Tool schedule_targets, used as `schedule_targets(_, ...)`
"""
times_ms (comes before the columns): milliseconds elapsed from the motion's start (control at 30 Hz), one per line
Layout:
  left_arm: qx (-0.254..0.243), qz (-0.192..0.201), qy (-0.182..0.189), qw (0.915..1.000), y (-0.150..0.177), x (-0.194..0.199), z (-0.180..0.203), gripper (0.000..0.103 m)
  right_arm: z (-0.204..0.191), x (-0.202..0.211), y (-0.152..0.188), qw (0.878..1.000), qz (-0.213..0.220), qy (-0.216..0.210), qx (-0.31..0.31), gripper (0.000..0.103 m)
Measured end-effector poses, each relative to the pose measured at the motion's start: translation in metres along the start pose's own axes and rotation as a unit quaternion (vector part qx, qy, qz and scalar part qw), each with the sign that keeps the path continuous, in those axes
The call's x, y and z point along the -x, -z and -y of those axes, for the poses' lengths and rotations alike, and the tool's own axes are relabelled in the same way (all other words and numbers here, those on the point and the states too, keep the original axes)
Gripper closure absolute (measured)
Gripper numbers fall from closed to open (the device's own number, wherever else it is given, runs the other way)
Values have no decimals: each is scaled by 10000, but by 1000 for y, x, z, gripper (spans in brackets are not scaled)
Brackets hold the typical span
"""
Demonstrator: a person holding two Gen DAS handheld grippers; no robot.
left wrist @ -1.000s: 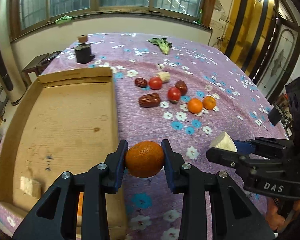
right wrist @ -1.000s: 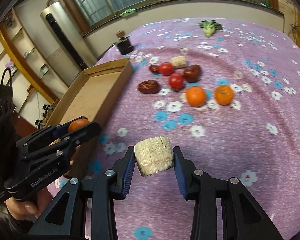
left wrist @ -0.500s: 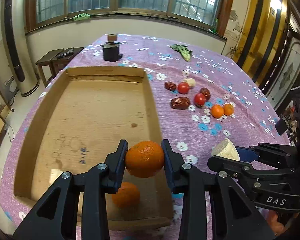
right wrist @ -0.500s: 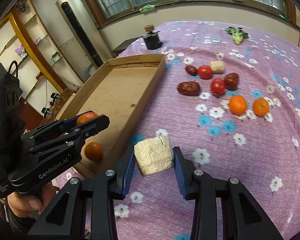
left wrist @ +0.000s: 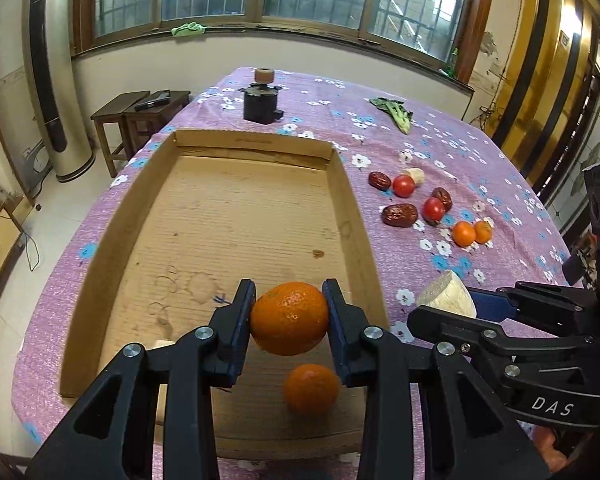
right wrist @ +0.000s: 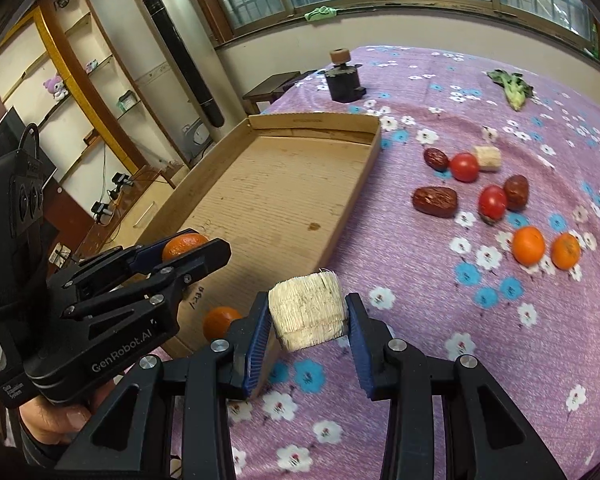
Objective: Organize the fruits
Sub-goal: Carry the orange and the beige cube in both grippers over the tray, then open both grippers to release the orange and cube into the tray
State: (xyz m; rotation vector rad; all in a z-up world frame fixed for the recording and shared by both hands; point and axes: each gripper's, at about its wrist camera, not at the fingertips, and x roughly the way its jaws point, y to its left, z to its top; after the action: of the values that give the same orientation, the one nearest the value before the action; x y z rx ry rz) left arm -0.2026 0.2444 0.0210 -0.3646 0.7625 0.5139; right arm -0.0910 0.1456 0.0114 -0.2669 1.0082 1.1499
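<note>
Shallow brown cardboard tray (left wrist: pixel 148 216) at left on the purple flower-print surface (left wrist: pixel 440 148); low walls, open top, presumably the collection bin. Pale cut chunk (left wrist: pixel 162 345) near tray's front-left corner, mostly hidden behind the claw finger, identity unclear. Left claw (left wrist: pixel 289 320) closed on a round orange mandarin (left wrist: pixel 289 318), pinched across its widest part by both blue pads, hanging above the tray's near end; looks staged for a drop. Skin pebbled, glossy, a few dark flecks, no visible dents. Second small orange mandarin (left wrist: pixel 311 389) already on the tray floor just below and slightly right; like beside like seems the intent. Right claw (right wrist: pixel 307 322) clamped on a pale cream, fibrous cylindrical chunk (right wrist: pixel 307 316), ridged side wall, frayed top rim; held over the surface just outside the tray's right wall, probably queued behind the left. Further right, loose on the surface, well apart from the tray: three wrinkled dark-red dates (right wrist: pixel 435 201), two red cherry tomatoes (right wrist: pixel 464 167), another short cream chunk (right wrist: pixel 487 158), two more small orange mandarins (right wrist: pixel 528 245) nearly touching. Far back: black motor-like block with a tan spool on top (right wrist: pixel 343 80), green leafy vegetable (right wrist: pixel 514 88). Most sorting not yet done. Risk: round fruit rolling once released.
</note>
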Motion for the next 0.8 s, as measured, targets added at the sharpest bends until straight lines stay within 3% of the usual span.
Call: schedule_targets(800,457,-332,-389,9976,-10,-32,-57,71,-39,-68,-29,9979,-428,-172,451,65)
